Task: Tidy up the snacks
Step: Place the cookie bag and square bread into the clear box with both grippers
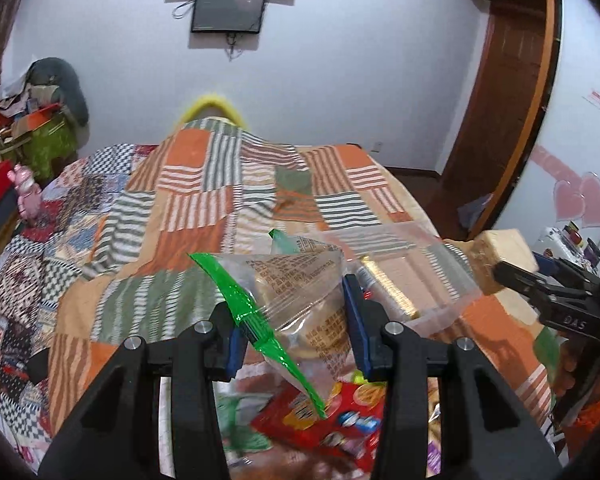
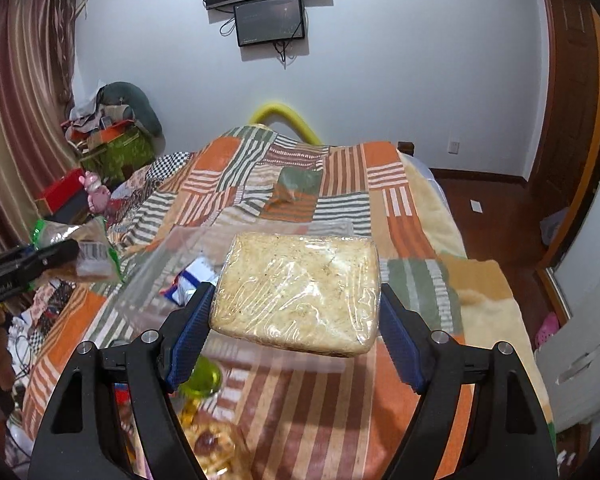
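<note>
The right gripper (image 2: 296, 312) is pinching a film-wrapped block of pale crispy snack (image 2: 298, 292) across its two short ends, blue pads pressing into the sides, and holding it in the air above the clear plastic bin (image 2: 156, 276) sitting on the patchwork quilt (image 2: 340, 184). That block is looking stiff and light but crumbly; the cling film is glossy and probably slick, so gripping by the flat ends, as it is doing, seems the safest hold, and squeezing harder would likely be crushing the edges.

The left gripper (image 1: 296, 332) is closing on a clear cellophane packet with a green strip (image 1: 296, 300), a round pastry showing inside. The packet is being held up off the bed, just short of the bin (image 1: 432, 272), which from this side is already holding a gold-edged item. The wrapper is thin, crinkly and puffed, so it is giving under the pads; I would judge the pastry soft and easy to squash, and a hold on the sealed edge would be kinder than one over the cake itself.

Beneath the left gripper, a red snack bag (image 1: 328, 420) and other blurred wrappers are lying in a heap on the quilt. In the left view, the right gripper (image 1: 512, 276) is hovering with its block near the bin's right end.
</note>
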